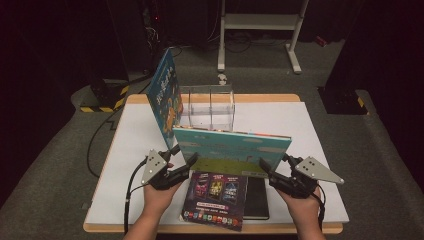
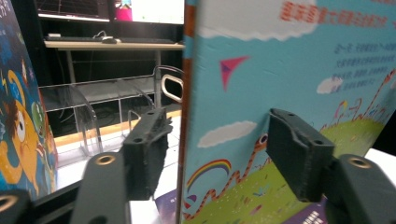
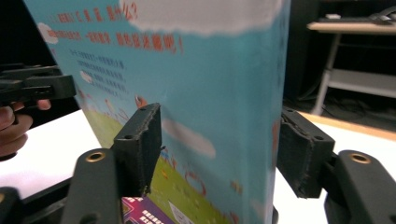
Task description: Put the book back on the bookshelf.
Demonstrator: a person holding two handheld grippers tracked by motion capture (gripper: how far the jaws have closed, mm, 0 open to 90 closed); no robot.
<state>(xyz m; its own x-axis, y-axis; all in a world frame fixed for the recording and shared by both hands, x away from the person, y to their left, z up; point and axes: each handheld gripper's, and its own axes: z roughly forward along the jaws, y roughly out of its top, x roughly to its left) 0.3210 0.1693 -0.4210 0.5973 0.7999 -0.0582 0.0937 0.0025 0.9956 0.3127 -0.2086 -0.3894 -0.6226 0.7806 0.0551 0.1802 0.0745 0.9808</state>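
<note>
A sky-blue picture book (image 1: 232, 145) stands on its long edge near the front of the white table (image 1: 130, 145), its lower edge over the books lying there. My left gripper (image 1: 185, 152) straddles its left end. In the left gripper view the book (image 2: 280, 70) runs between the jaws, with a gap showing between the left pad (image 2: 147, 154) and the spine, so this gripper (image 2: 215, 140) is open. My right gripper (image 1: 274, 161) straddles the right end. In the right gripper view the book (image 3: 196, 70) sits between pads that stand wide of it, so this gripper (image 3: 219, 140) is open too.
A dark-blue picture book (image 1: 165, 95) stands tilted against a clear acrylic rack (image 1: 210, 107) at the back of the table. A purple book (image 1: 216, 200) and a black book (image 1: 256, 197) lie flat at the front edge. A white stand (image 1: 260, 22) is on the floor beyond.
</note>
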